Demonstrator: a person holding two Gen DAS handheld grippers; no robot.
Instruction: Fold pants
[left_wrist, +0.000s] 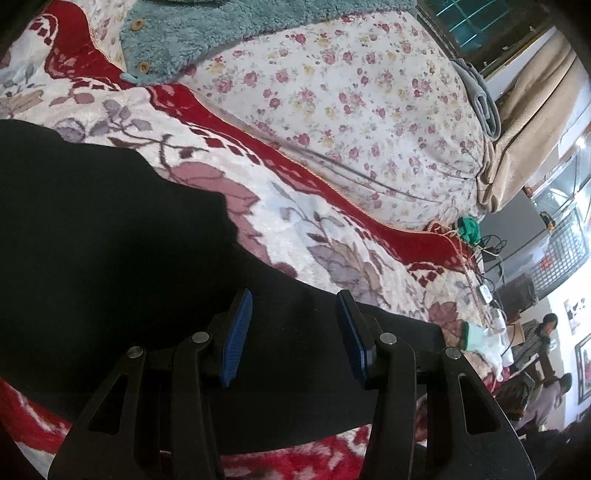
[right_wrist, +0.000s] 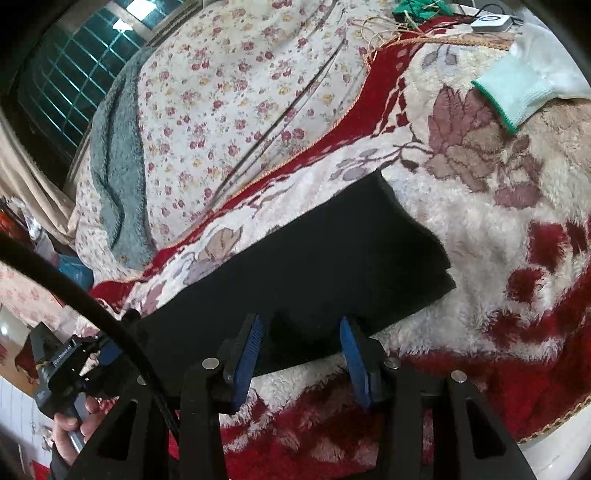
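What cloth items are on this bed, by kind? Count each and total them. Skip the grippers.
Pants: 1, the black pants
Fleece garments: 1, the teal fleece garment
Gloves: 1, the white glove
Blankets: 2, the red plush blanket and the grey blanket
Quilts: 1, the floral quilt
Total: 6

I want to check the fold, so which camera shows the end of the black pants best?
The right wrist view: the black pants lie across the blanket with their stacked, folded end fully visible at right. The left wrist view shows only a dark expanse of the pants, partly cut off by the frame.
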